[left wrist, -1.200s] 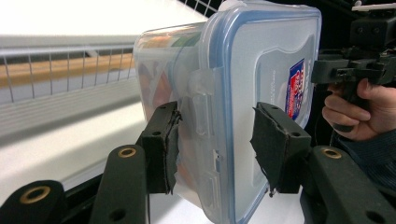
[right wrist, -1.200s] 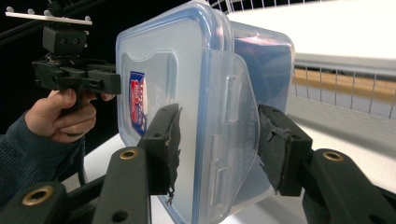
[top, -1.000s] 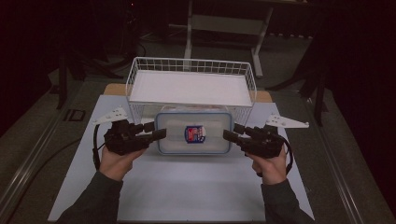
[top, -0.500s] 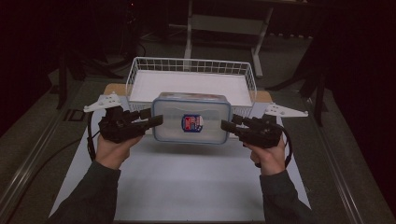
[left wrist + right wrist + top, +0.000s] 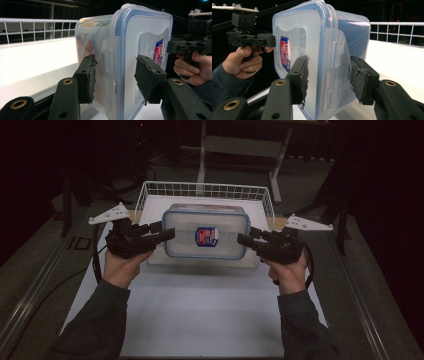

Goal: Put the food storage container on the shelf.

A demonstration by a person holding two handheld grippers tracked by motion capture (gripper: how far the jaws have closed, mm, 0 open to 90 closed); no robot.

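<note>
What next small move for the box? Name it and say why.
Probably carry it a little farther forward, then lower it into the wire basket. Both claws, left and right, grip the lidded plastic box by its ends, lifted over the basket's near rim.

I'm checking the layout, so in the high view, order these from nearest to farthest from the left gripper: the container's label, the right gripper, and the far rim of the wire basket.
From the left gripper:
1. Label, centre of the container lid.
2. Right gripper, at the container's opposite end.

Far rim of the wire basket, behind the container: too close to the right gripper to rank.
</note>
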